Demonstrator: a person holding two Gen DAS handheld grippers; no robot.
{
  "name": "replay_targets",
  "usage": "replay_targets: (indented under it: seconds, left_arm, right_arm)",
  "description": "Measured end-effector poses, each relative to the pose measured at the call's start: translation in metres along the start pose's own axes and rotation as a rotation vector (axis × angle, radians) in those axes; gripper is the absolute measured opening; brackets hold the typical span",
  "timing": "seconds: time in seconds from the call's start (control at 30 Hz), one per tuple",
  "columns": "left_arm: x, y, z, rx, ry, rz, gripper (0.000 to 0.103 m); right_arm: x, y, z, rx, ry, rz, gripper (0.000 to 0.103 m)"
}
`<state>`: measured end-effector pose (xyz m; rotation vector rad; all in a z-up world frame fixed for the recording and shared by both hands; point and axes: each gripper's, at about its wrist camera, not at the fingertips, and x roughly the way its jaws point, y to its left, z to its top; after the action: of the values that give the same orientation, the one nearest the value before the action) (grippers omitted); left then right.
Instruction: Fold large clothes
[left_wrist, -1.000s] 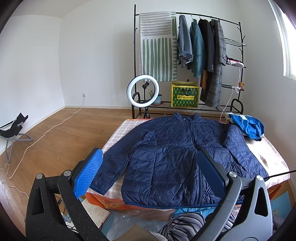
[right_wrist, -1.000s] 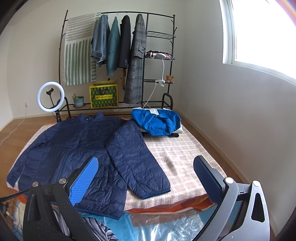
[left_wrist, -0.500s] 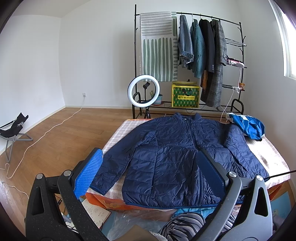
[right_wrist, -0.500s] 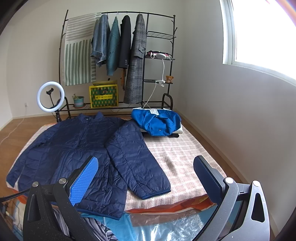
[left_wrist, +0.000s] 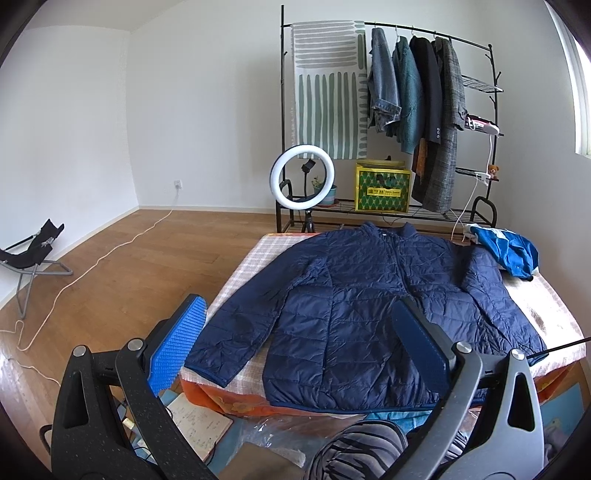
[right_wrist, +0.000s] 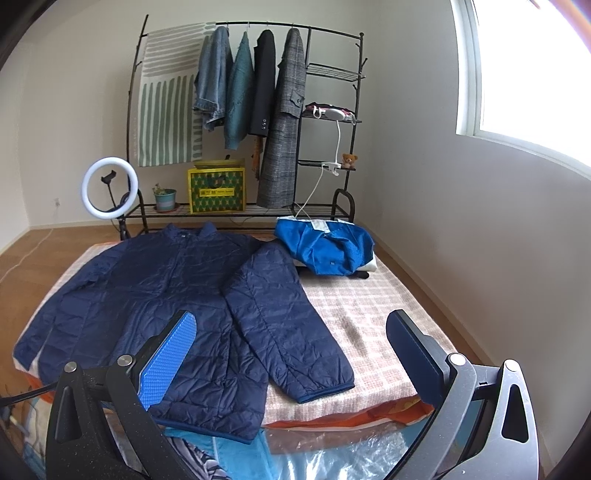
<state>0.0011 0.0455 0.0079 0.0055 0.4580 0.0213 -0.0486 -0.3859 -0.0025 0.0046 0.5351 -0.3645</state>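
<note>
Folding chair (left_wrist: 35, 251): black fabric sling on a grey tube frame, far left on the wood-plank floor (left_wrist: 122, 273); a pale cord trails across the boards.

Left gripper (left_wrist: 295, 343): jaws spread wide, holding nothing; one blue dimpled pad, one dark smooth pad.

Ring light (left_wrist: 303, 176): white circular lamp on a black stand, just behind the bed.

Puffer jacket (left_wrist: 369, 306): navy, quilted in horizontal channels, slightly shiny; lies flat and face up on the bed, collar toward the rack, both sleeves spread outward, hem at the near edge.

Bed cover (right_wrist: 373, 306): pale checked weave, stained in patches.

Garment rack (right_wrist: 332, 122): black metal, hung with a green-striped cloth and four coats.

Box (right_wrist: 217, 190): yellow-green patterned; label unreadable.

Blue garment (right_wrist: 327, 245): crumpled, bright blue and white, far right corner of the bed.

Right gripper (right_wrist: 291, 350): jaws wide apart, empty.
</note>
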Motion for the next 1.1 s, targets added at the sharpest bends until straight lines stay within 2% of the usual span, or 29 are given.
replay_targets:
  seconds: [0.4, 0.53, 0.6, 0.67, 0.73, 0.77, 0.9, 1.03, 1.1]
  left_arm:
    - [0.041, 0.072, -0.02, -0.086, 0.081, 0.077, 0.1]
    - [0.064, 0.099, -0.032, -0.09, 0.109, 0.113, 0.085]
    - [0.08, 0.117, -0.04, -0.129, 0.146, 0.093, 0.078]
    - [0.099, 0.138, -0.05, -0.189, 0.195, 0.052, 0.062]
    - [0.118, 0.16, -0.062, -0.261, 0.247, 0.029, 0.049]
    - [0.127, 0.17, -0.068, -0.294, 0.271, 0.026, 0.046]
    - [0.166, 0.206, -0.094, -0.408, 0.367, 0.016, 0.046]
    - [0.201, 0.227, -0.118, -0.519, 0.466, -0.055, 0.046]
    - [0.217, 0.235, -0.13, -0.582, 0.503, -0.064, 0.046]
  right_arm:
    - [0.026, 0.064, 0.013, -0.06, -0.001, 0.077, 0.102]
    - [0.037, 0.086, 0.017, -0.071, 0.0, 0.119, 0.102]
    - [0.044, 0.096, 0.018, -0.068, 0.009, 0.144, 0.102]
    - [0.052, 0.105, 0.018, -0.067, 0.025, 0.171, 0.102]
    - [0.059, 0.113, 0.019, -0.067, 0.038, 0.192, 0.102]
    - [0.064, 0.117, 0.019, -0.064, 0.043, 0.204, 0.102]
    - [0.076, 0.128, 0.02, -0.043, 0.018, 0.239, 0.102]
    - [0.09, 0.144, 0.025, -0.057, -0.003, 0.284, 0.102]
    - [0.093, 0.148, 0.027, -0.064, -0.004, 0.303, 0.102]
